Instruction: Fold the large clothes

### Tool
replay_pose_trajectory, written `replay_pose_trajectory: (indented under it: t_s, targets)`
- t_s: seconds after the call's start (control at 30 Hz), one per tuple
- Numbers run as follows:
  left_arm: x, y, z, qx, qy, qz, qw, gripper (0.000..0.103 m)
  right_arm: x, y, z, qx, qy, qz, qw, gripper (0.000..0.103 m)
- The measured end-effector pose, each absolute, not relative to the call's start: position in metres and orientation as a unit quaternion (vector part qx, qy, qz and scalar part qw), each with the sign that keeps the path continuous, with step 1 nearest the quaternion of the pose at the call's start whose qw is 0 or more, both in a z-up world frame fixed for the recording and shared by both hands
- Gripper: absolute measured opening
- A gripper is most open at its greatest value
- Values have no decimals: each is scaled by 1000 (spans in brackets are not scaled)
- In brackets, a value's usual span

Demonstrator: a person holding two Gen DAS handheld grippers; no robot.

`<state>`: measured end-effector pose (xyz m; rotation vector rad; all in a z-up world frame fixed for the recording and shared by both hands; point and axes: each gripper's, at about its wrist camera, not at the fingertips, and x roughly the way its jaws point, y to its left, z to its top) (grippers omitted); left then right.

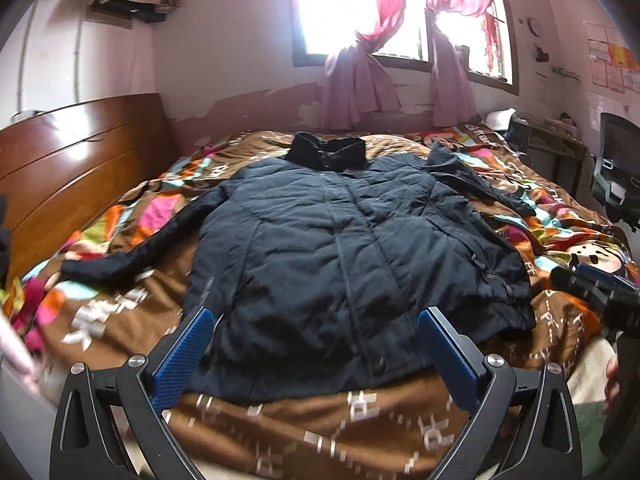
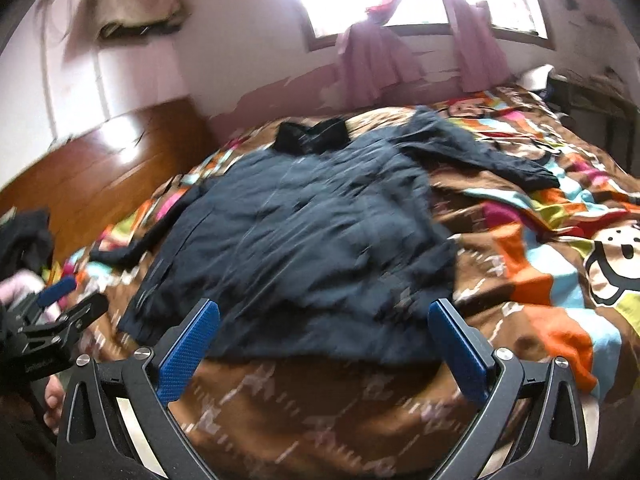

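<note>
One dark jacket [image 1: 352, 248] lay flat on one bedspread [image 1: 320, 432], two sleeves spread. Left gripper [image 1: 318, 322] and right gripper [image 2: 324, 316]: both gaped wide, holding nothing.

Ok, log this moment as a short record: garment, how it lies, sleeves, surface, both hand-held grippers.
garment: dark padded jacket, collar at the far end
lay: spread flat, hem nearest the cameras
sleeves: left sleeve stretched out sideways; right sleeve lying out to the right, rumpled
surface: bed with patterned quilt, wooden headboard on the left
left hand-held gripper: open, over the hem, holding nothing
right hand-held gripper: open, over the hem, holding nothing
</note>
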<state>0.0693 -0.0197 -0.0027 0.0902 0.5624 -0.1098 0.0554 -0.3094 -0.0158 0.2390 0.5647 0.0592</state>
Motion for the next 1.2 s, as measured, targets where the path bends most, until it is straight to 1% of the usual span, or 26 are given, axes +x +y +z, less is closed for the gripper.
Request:
replay_pose_trajectory:
  t_s: [0.13,0.27,0.43,0.67,0.83,0.87,0.9,0.93,1.07,1.13,1.17,1.2]
  targets:
    - [124,-36,6,47,285,-66,955,103,93,-375,-16,177,276,2,945,102]
    - [187,-57,11,45,303,-74,949,103,145,-436,-28,230,286,-27,930,102]
    - [271,-99,5,53,314,-91,944,103,227,-512,-57,273,308,-67,909,102]
    - [395,-170,-14,30,332,-138,933,103,342,-613,-97,323,302,-126,888,102]
    - [455,-213,-30,6,338,-171,925,103,388,-663,-132,417,294,-155,846,101]
    - [464,-223,-35,4,341,-181,922,103,394,-669,-141,438,289,-165,835,95]
    - [473,-233,-40,3,346,-187,919,103,399,-674,-147,455,285,-170,826,88]
    - [480,-239,-44,2,351,-190,917,103,405,-679,-153,473,281,-171,817,85]
    - [503,-264,-66,7,387,-203,899,103,422,-694,-170,524,259,-168,794,83]
    - [512,-272,-77,16,403,-201,893,103,431,-699,-171,542,244,-161,788,58]
    - [516,-276,-84,20,416,-200,887,103,434,-700,-170,545,243,-164,786,36]
    - [519,-277,-88,21,425,-199,883,103,437,-702,-169,548,243,-173,781,26]
